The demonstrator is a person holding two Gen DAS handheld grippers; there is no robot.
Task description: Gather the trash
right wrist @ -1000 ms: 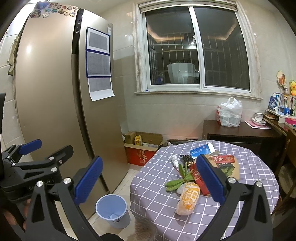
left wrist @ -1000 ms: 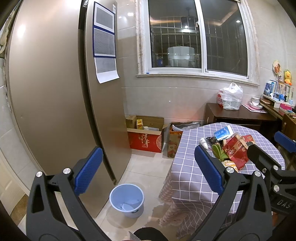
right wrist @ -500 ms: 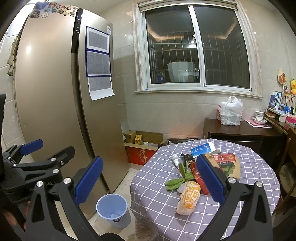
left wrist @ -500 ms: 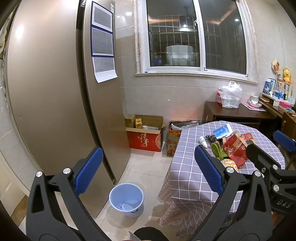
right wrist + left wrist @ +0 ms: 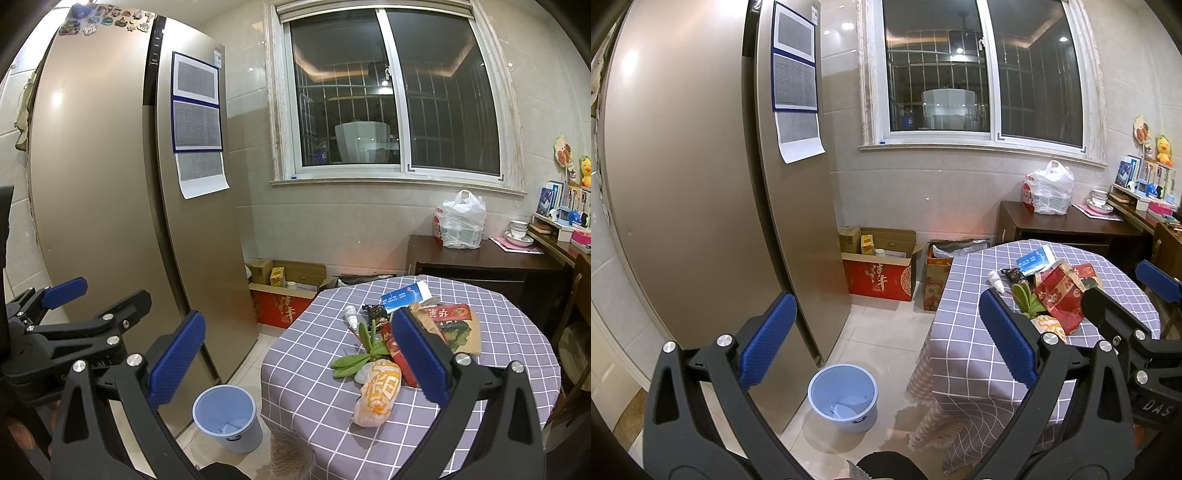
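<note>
Lilac tablecloth — white grid; pale-blue bin; red box.

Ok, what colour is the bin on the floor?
Light blue bin; clearest in the left wrist view.

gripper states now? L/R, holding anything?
Left tongs: open, holding nothing.
Right tongs: open, holding nothing.

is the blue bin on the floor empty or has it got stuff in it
Nearly empty. The blue bin stands upright beside the fridge, and only a pale scrap or two shows on its bottom.
</note>
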